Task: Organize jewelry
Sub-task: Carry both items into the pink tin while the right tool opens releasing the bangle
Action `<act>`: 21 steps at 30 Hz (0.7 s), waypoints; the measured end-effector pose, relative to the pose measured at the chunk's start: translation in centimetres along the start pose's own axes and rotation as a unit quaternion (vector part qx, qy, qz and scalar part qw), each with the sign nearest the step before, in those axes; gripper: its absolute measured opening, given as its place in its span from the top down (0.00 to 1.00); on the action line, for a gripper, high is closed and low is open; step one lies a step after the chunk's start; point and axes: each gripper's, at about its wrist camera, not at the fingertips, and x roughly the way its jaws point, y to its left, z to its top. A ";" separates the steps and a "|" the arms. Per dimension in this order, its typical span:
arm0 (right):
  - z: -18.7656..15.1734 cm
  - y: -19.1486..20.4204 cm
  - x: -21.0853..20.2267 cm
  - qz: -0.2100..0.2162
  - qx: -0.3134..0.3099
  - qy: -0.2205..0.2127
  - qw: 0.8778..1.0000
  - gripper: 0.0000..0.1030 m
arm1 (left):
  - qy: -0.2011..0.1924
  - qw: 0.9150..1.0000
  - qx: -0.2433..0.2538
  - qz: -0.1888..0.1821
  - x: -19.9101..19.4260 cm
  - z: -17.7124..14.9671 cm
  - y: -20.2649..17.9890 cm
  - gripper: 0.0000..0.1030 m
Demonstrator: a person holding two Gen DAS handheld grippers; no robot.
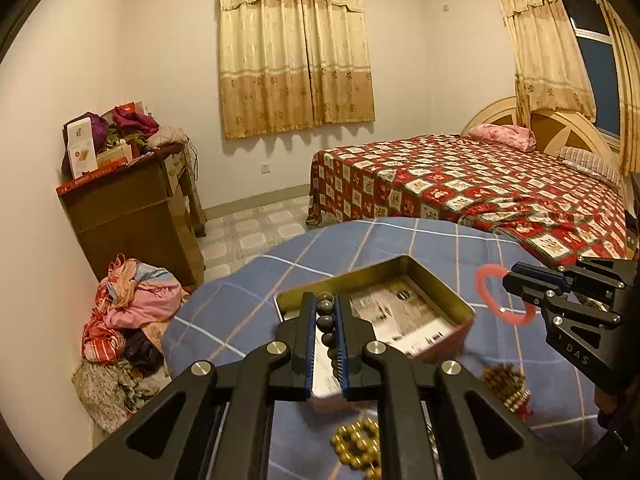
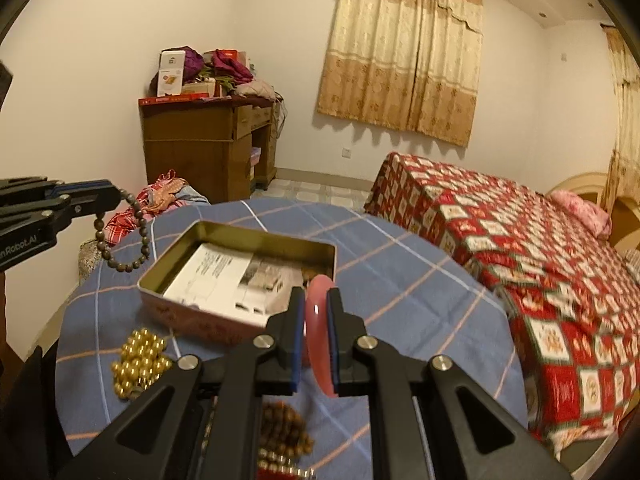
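Bedroom w/ a bed in red patchwork cover [image 1: 480,184], curtains, cluttered wooden cabinet [image 2: 208,148]; work surface is a round table under a blue checked cloth [image 1: 360,240]. Open tin box [image 2: 240,276] sits mid-table, lined w/ a printed sheet, otherwise looks unfilled.

Left gripper [image 1: 325,312] is clamped narrow on a dark bead bracelet [image 2: 124,236], which hangs as a loop off the fingertips, clear of the cloth, just beside the tin's left end. Right gripper [image 2: 314,320] is pinched on a pink bangle [image 1: 502,294], held edge-on between the pads, near the tin's right side. Neither piece is in the tin yet.

Still on the cloth: gold bead cluster [image 2: 138,360] and brown bead string w/ a tassel [image 1: 506,382], both near the table's front edge.

Risks, as I judge them:
- Bangle is smooth, hard, curved; the pads catch only a short arc. A tilt or bump could let it pivot or slip out, then roll off the round table.
- Bead loop swings freely; quick moves could snag it on the tin rim or drape it over the wall instead of inside.
- Both grippers heading for one small tin at once: fingers could collide, or nudge the light tin across the cloth.
- Loose sheet in the tin may shift or curl when pieces land.
- Low passes could drag the gold cluster toward the edge.
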 end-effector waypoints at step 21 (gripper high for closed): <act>3.8 0.7 7.1 0.010 -0.040 0.014 0.999 0.88 | 0.039 0.999 0.026 0.025 9.2 1.6 0.2 0.92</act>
